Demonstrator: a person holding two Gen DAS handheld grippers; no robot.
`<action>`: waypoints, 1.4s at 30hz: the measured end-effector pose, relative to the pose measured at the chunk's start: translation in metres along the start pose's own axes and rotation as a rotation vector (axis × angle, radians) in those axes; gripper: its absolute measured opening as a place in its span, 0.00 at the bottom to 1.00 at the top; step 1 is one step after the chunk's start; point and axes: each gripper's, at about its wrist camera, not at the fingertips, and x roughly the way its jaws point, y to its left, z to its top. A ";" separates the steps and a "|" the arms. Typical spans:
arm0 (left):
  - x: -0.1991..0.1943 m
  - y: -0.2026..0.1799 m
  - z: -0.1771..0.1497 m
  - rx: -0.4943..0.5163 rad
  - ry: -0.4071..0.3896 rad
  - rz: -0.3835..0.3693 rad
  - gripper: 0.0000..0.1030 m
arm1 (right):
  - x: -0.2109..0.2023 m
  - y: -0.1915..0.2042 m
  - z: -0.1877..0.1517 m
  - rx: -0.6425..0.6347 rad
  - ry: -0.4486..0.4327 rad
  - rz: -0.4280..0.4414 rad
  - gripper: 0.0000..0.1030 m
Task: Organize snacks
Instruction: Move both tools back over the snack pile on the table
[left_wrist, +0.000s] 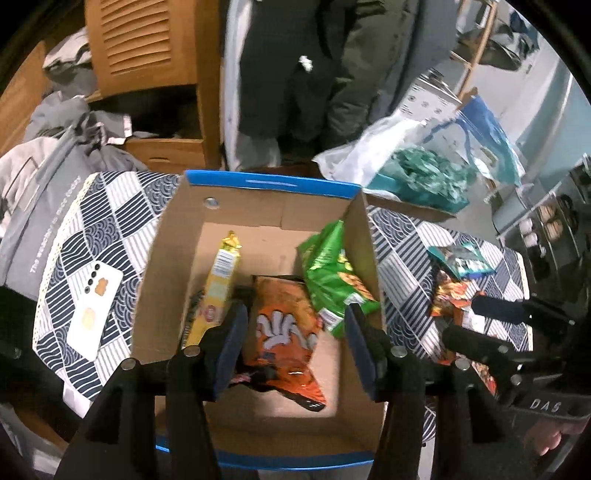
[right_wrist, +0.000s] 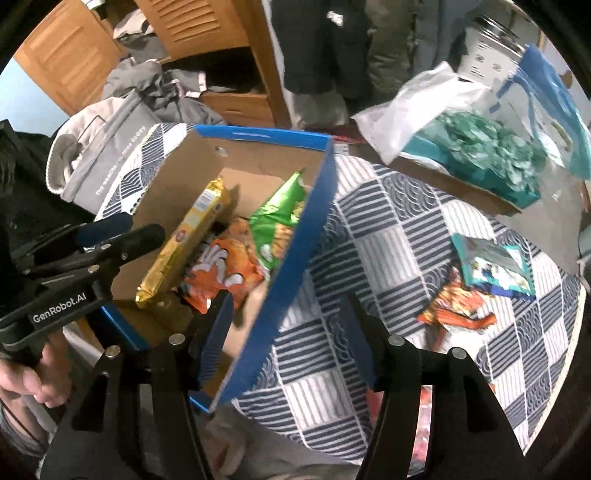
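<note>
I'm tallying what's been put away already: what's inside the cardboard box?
Inside the cardboard box: a yellow packet leaning on the left wall, an orange bag in the middle, and a green bag against the right wall. A dark wrapper peeks from under the orange bag; the rest is covered.

Inside 1 open cardboard box (left_wrist: 258, 206) with a blue rim: 3 clearly visible snack packs, namely 1 long yellow pack (left_wrist: 218, 280), 1 orange bag (left_wrist: 286, 332) and 1 green bag (left_wrist: 332, 273). Beneath the orange bag, an edge of 1 more dark wrapper (left_wrist: 242, 378), too hidden to identify. Out on the patterned worktop (right_wrist: 388, 236): 2 more packs, 1 teal (right_wrist: 491, 264) and 1 orange-red (right_wrist: 458, 306), overlapping. Also on the worktop: 1 white phone (left_wrist: 94, 310), lying flat. Behind: 1 white plastic bag (right_wrist: 424, 103) and 1 heap of green crumpled material (right_wrist: 491, 147).
</note>
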 end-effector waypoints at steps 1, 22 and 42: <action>0.001 -0.005 -0.001 0.009 0.002 -0.004 0.57 | -0.002 -0.004 -0.002 0.005 -0.003 -0.002 0.59; 0.028 -0.122 -0.020 0.212 0.097 -0.079 0.58 | -0.044 -0.109 -0.066 0.199 -0.024 -0.079 0.62; 0.084 -0.201 -0.044 0.332 0.177 -0.085 0.64 | -0.047 -0.175 -0.161 0.456 0.010 -0.085 0.63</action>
